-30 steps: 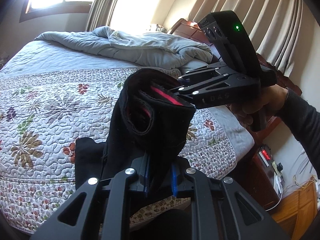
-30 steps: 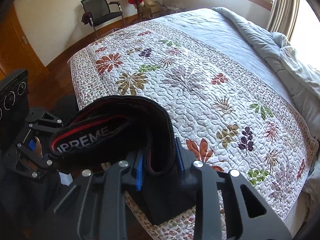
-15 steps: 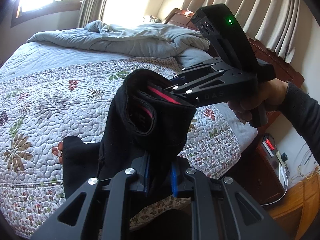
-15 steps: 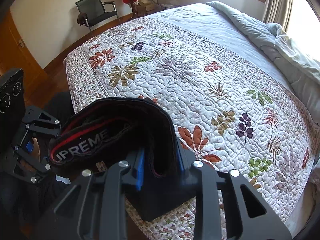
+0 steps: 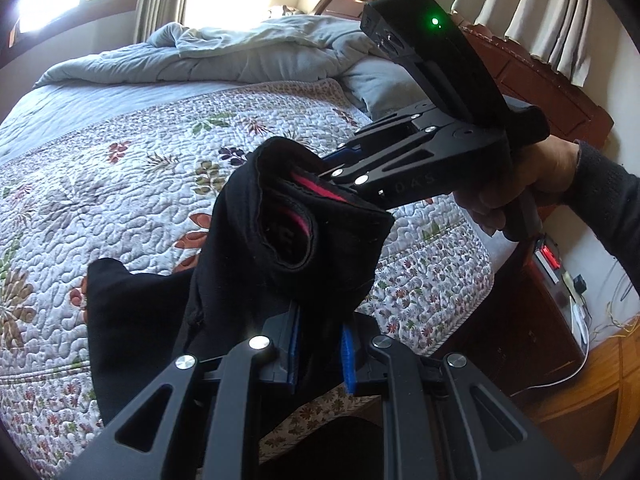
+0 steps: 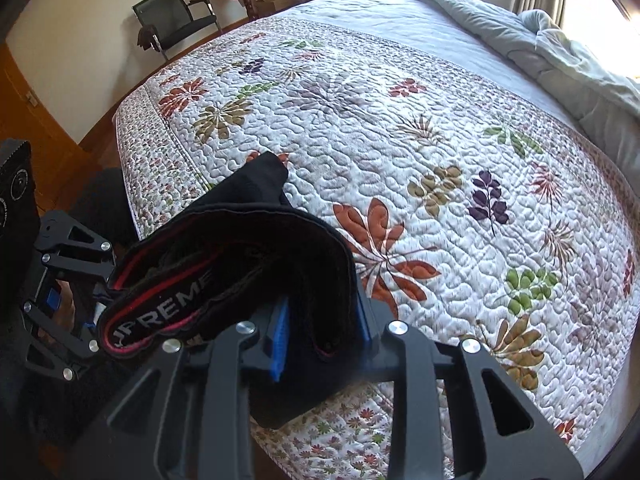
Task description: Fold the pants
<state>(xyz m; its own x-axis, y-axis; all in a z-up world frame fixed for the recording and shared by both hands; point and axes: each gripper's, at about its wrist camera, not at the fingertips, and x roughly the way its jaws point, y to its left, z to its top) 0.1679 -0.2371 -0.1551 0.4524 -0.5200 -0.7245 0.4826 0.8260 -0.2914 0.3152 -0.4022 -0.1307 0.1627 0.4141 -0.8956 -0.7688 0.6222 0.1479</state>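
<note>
Black pants (image 5: 304, 240) with a red-trimmed waistband (image 6: 160, 304) hang folded between both grippers at the near edge of the bed. My left gripper (image 5: 318, 344) is shut on a bunch of the black cloth, with blue pads on either side. My right gripper (image 6: 322, 328) has thick folded layers between its blue pads; its jaws are opening slightly while the cloth still fills the gap. In the left wrist view the right gripper (image 5: 340, 168) reaches into the waistband from the right, held by a hand (image 5: 516, 188). The pants' lower part (image 5: 132, 312) rests on the floral quilt (image 6: 440, 120).
A crumpled grey duvet (image 5: 248, 52) lies at the head of the bed by the wooden headboard (image 5: 552, 80). A dark nightstand (image 5: 532, 320) with a power strip stands beside the bed. A black chair (image 6: 176, 16) stands on the wooden floor beyond the foot.
Both grippers have come down toward the quilt with the pants between them. More of the black cloth now lies on the bed, and a corner shows beyond the waistband.
</note>
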